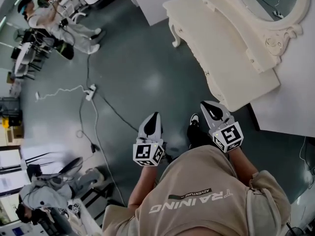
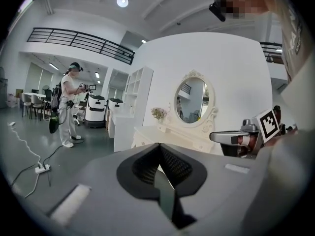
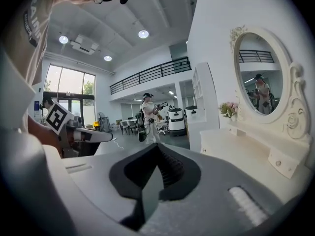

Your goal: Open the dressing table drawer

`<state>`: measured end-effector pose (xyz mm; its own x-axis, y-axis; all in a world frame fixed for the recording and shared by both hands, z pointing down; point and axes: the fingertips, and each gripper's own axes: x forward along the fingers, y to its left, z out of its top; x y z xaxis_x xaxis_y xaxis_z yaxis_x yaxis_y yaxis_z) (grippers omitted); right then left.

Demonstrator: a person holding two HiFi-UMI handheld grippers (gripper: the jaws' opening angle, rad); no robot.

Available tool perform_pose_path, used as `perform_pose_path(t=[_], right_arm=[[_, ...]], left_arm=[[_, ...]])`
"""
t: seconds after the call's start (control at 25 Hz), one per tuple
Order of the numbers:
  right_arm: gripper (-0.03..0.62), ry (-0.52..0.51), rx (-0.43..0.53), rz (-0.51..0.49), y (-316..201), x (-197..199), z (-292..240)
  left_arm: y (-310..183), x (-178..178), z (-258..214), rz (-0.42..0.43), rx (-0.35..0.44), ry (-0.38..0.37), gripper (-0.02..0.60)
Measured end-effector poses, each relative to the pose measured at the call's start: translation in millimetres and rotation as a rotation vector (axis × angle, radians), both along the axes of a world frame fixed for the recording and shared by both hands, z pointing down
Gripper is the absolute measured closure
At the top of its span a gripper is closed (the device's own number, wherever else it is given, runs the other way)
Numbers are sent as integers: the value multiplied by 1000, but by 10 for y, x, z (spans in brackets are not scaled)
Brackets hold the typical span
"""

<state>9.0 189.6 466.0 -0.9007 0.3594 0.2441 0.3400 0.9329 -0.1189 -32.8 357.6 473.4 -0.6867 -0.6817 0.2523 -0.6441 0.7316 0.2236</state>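
Both grippers hang just short of the dressing table (image 1: 231,58), not touching it. Left gripper (image 1: 154,117) jaws pressed together, empty. Right gripper (image 1: 210,107) nearer the table, jaws likewise closed, empty.

Bare grey floor (image 1: 142,77) lies open ahead of the left gripper (image 1: 151,124), up to the dressing table (image 1: 231,58) front. The right gripper (image 1: 212,111) is near the table's nearest corner. A power strip (image 1: 90,92) and cable (image 1: 118,113) lie on the floor to the left. The mirror (image 1: 275,9) frame rises along the tabletop's far side.
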Motion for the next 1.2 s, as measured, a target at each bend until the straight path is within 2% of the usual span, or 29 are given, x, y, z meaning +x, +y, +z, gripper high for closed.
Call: perform_pose_path(t=[0.2,0.48,0.8,1.2], right_arm=[[591,-45,37,28,-226,-511,-40],[591,-48,27,51,-572,-1088,8],[591,-38,33,102,-827,-1361,4],[591,-16,82,223,-962,-1774,19]], left_arm=[[-347,-590,-94,59,-23,-18,566],[-789,-1179,-91,94,-26,-19,566],[-1047,-1536,65,140,-35,21,566],[-1431,-2148,120,288,-8,2,566]])
